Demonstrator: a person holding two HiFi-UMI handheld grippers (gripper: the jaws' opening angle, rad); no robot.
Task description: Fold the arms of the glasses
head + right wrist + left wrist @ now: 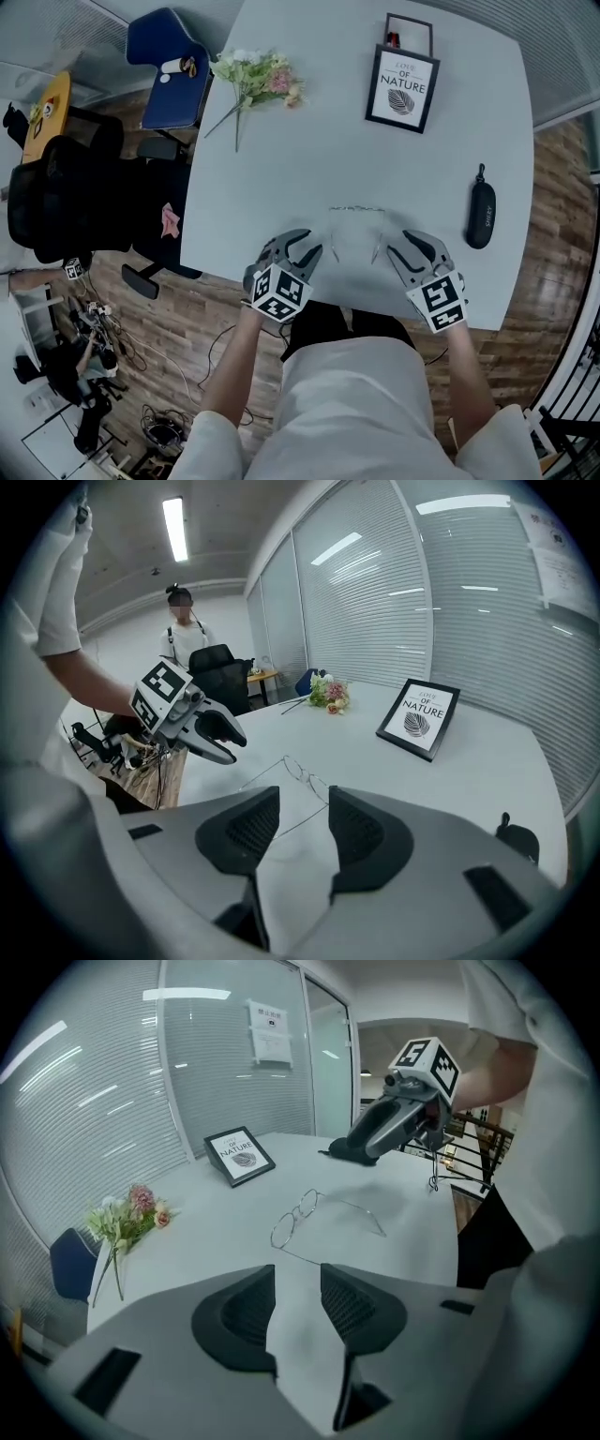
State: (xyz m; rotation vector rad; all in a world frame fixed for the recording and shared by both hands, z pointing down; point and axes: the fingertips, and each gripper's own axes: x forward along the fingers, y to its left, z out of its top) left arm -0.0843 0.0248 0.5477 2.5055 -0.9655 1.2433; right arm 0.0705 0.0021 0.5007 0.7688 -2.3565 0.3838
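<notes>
- Pale table [309, 150]: widest thing in view; mostly bare; person standing at its near edge.
- Left gripper [309, 246] and right gripper [394, 248]: low over the near part of the table, pointing away from the person and slanted down; one on each side of the glasses; jaws of each parted to a moderate gap, pads pressing on nothing, only table top and thin wire showing through the gaps.
- Framed leaf print [403, 89], bunch of flowers [258, 80], dark glasses case [480, 214]: far back, far left and off to the right; all well apart from the work.
- Glasses [356, 209]: thin wire frame, lying fully open on the table between the two grippers; front bar crosswise, on the side away from the person.
- Left temple arm [332, 234] and right temple arm [380, 234]: long axes running from the front bar back toward the person; each tip just inside the fingers of the gripper on its own side; along the right gripper's jaws, wire in line with the gap; touching or not, impossible to tell.
- Probable next move: each arm swung inward behind the front bar, across its own long axis; neither hand plainly nearer, so either side first; light frame, likely to slide on the smooth top unless steadied by the other tool.
</notes>
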